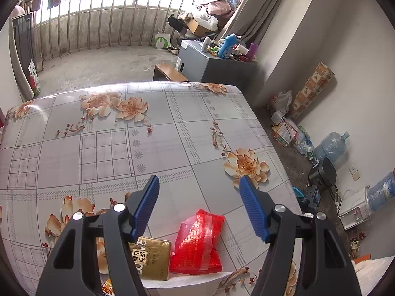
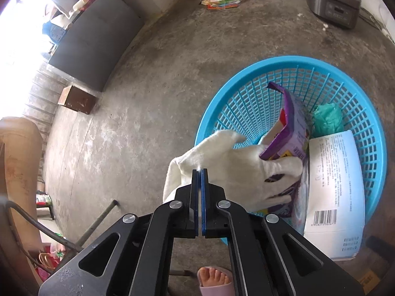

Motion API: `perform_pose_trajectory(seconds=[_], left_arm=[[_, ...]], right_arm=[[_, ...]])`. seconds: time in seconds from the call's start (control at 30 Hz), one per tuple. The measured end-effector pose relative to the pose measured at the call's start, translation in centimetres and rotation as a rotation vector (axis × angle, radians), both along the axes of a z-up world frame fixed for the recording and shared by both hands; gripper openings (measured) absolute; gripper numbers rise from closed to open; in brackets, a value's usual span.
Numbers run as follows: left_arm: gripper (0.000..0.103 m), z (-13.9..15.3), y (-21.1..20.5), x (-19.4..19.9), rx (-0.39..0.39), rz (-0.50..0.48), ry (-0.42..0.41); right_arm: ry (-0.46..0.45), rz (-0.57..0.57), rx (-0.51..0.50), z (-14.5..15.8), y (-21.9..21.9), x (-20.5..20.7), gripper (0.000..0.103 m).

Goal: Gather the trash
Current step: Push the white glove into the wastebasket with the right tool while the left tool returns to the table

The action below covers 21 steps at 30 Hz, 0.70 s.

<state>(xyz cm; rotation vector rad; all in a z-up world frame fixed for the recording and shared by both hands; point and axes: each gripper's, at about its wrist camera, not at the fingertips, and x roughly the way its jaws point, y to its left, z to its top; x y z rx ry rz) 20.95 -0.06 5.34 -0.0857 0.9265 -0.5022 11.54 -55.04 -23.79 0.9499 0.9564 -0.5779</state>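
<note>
in the left wrist view the left gripper (image 1: 198, 185) hangs over a worktop (image 1: 103, 143) covered in a flowered, checked cloth, its blue jaws spread wide with nothing between them. low in the frame, just under the gripper, a red plastic wrapper (image 1: 197, 243) lies on the cloth, and touching its left side is a gold packet (image 1: 154, 261) with dark lettering; both rest partly on a white tissue (image 1: 185, 280) at the bottom edge. in the right wrist view the right gripper (image 2: 200, 171) points down at the concrete floor (image 2: 148, 86), its jaws pressed together on the edge of a white cloth (image 2: 222, 162), which drapes toward the right over the rim of a blue plastic basket (image 2: 246, 103) in the right half of the frame. inside the basket stand a purple carton (image 2: 291, 133), a crumpled green bag (image 2: 328, 120) behind it, and a large white and pale blue package (image 2: 335, 190) with a barcode leaning against the near wall. a person's bare toes in a pink slipper (image 2: 214, 281) show at the bottom centre, and a grey appliance (image 2: 333, 2) sits on the floor at the upper right.
</note>
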Motion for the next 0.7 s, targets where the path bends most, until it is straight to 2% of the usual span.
perform_pose_trajectory(seconds=[0.23,0.4,0.47,0.53,0.6,0.67,0.7], left_arm=[[0.065,-0.2,0.3,0.2,0.005,0.004,-0.004],[0.065,0.0,0.3,0.1,0.005,0.006,-0.012],[0.065,-0.1,0.3,0.0,0.005,0.008,-0.011],[0.065,-0.1,0.3,-0.1,0.002,0.009,-0.009],[0.065,0.1,0.2,-0.4,0.0,0.006,-0.011],[0.065,0.3,0.3,-0.6,0.0,0.007,-0.016],[0.065,0.5,0.4,-0.8,-0.001,0.01,-0.02]], right_arm=[[-0.12,-0.157,-0.057,4.6,-3.0,-4.8,0.0],[-0.21,-0.196,-0.139,9.0,-3.9,-6.9,0.0],[-0.182,-0.178,-0.202,9.5,-3.9,-6.9,0.0],[-0.138,-0.145,-0.21,8.6,-4.0,-6.4,0.0],[-0.039,-0.091,-0.215,6.2,-3.7,-5.7,0.004],[0.068,-0.048,-0.178,3.5,-3.5,-5.7,0.005],[0.099,-0.051,-0.153,2.5,-3.3,-6.0,0.009]])
